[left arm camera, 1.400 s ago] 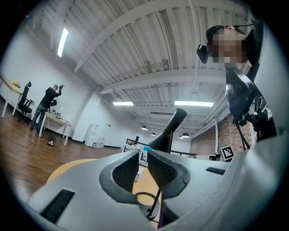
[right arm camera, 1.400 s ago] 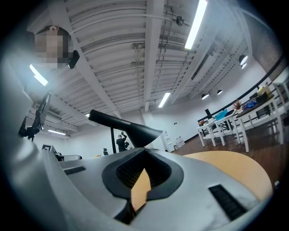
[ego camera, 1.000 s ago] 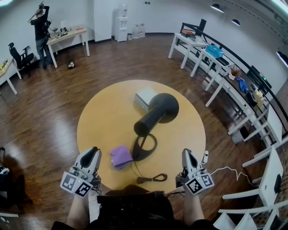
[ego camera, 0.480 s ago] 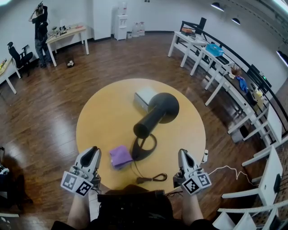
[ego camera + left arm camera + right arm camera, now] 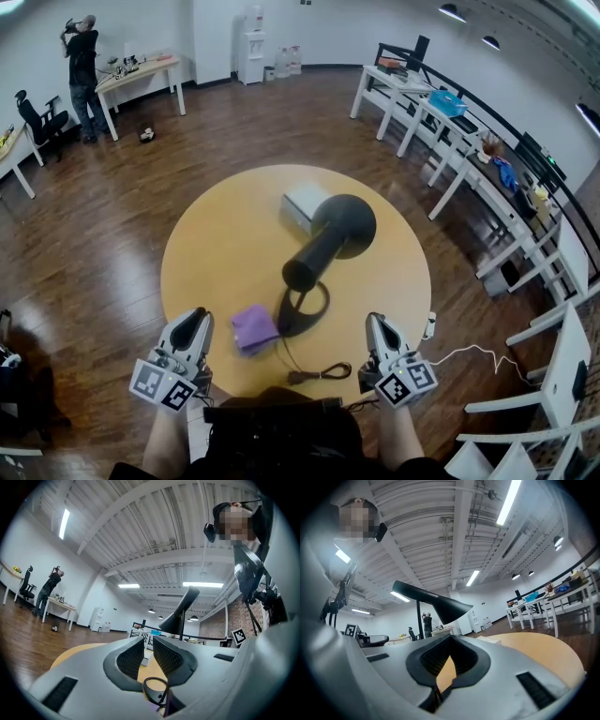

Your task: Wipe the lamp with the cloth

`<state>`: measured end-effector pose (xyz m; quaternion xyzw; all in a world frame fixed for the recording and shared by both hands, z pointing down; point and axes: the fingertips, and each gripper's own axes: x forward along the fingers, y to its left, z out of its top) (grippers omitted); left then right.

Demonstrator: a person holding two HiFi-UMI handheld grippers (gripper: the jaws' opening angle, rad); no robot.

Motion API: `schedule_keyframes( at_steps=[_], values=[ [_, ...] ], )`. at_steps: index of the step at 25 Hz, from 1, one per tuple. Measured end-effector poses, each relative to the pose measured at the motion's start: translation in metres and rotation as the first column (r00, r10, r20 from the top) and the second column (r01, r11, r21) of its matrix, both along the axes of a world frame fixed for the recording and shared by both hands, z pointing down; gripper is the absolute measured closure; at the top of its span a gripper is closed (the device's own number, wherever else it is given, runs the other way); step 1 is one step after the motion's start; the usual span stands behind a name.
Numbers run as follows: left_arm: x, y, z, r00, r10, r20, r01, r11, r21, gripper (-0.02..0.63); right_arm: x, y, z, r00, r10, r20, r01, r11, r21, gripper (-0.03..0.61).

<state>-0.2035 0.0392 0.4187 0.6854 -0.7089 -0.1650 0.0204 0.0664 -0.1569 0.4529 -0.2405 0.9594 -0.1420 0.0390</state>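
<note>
A black lamp (image 5: 328, 242) stands on the round wooden table (image 5: 220, 253), its ring base (image 5: 302, 309) near the front and its shade leaning toward the back. A purple cloth (image 5: 254, 328) lies crumpled just left of the base. My left gripper (image 5: 192, 326) hovers at the table's front left edge, shut and empty, a short way left of the cloth. My right gripper (image 5: 376, 326) is at the front right edge, shut and empty. The left gripper view shows the lamp (image 5: 180, 613) beyond the jaws of the left gripper (image 5: 147, 649). The lamp shade (image 5: 436, 604) rises past the right gripper (image 5: 450, 641).
A white box (image 5: 303, 204) lies behind the lamp. The lamp's black cord and plug (image 5: 319, 372) trail along the table's front edge. White desks (image 5: 441, 112) line the right wall, and a person (image 5: 82, 66) stands at a table far back left.
My right gripper has shifted slightly left and nearer the table's front edge. The left gripper has stayed put. The person at the back has changed pose.
</note>
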Motion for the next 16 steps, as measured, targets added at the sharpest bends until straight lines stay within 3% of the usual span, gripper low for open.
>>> schedule_keyframes(
  at_steps=[16],
  values=[
    [0.0011,-0.0095,0.0057,0.999,0.023,-0.032,-0.023,1.0,-0.007,0.558,0.0033,-0.0041,-0.0006,1.0,0.025,0.005,-0.025,1.0,-0.005,0.577]
  ],
)
